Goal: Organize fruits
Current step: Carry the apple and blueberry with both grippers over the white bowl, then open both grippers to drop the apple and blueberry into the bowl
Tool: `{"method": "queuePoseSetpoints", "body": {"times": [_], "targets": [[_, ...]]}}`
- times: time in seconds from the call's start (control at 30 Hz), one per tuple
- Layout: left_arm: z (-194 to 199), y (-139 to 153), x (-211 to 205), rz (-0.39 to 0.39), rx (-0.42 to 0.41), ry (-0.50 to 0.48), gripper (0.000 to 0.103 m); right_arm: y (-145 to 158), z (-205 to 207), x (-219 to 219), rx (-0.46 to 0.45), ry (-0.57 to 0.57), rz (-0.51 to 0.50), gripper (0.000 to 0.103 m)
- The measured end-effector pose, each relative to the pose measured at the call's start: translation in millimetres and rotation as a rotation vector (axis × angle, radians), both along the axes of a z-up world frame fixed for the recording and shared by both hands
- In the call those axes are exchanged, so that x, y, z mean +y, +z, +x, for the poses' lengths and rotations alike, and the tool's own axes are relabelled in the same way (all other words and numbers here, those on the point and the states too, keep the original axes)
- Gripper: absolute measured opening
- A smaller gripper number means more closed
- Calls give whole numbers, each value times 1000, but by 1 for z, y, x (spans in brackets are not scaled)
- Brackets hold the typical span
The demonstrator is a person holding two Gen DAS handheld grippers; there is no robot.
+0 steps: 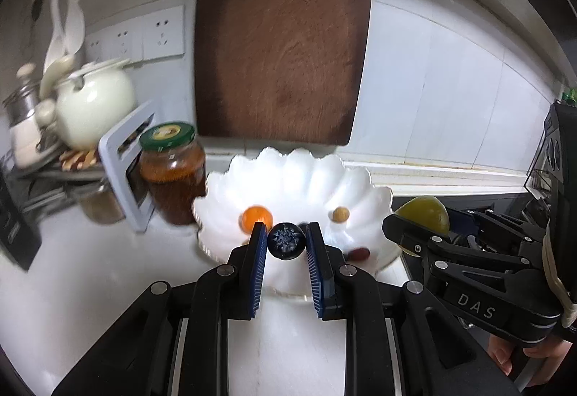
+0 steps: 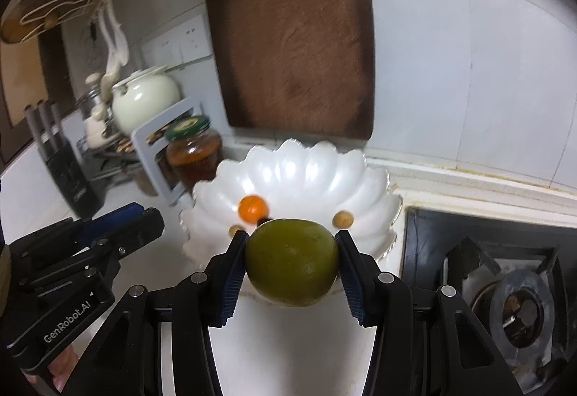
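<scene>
With the left gripper (image 1: 286, 240) pinching a blueberry (image 1: 286, 240) and the right gripper (image 2: 292, 262) clamping a green fruit (image 2: 292, 262) above the scalloped white bowl (image 2: 306, 165), too hard a squeeze could burst the berry, a loose grip drop the round fruit.

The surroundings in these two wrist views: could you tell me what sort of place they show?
Most likely a home kitchen: a gas hob set into the white counter, a wooden chopping board against the tiled wall, and a teapot.

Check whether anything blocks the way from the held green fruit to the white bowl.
Nothing visible does. The right claw grips the green fruit just in front of the white bowl, whose open middle lies past the near rim.
</scene>
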State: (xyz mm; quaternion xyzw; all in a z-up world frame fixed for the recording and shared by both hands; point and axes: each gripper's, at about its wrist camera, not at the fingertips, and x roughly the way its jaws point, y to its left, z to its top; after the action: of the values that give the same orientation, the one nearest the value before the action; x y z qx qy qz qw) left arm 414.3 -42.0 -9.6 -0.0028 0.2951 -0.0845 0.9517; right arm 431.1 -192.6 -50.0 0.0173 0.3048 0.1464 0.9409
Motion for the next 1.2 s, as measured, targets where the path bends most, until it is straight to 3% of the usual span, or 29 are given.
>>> {"method": "queuePoseSetpoints", "body": {"times": [0.33,0.77,1.2], "targets": [[60,-7,4,6,40,-75,23,-2,43,7,13,-88,-23,50],[136,-35,1,20,162,-114,23,-28,111,10,131,-127,-63,50],[204,-69,-11,87,301,-97,23,-51,167,7,240,-141,-118,50]]}}
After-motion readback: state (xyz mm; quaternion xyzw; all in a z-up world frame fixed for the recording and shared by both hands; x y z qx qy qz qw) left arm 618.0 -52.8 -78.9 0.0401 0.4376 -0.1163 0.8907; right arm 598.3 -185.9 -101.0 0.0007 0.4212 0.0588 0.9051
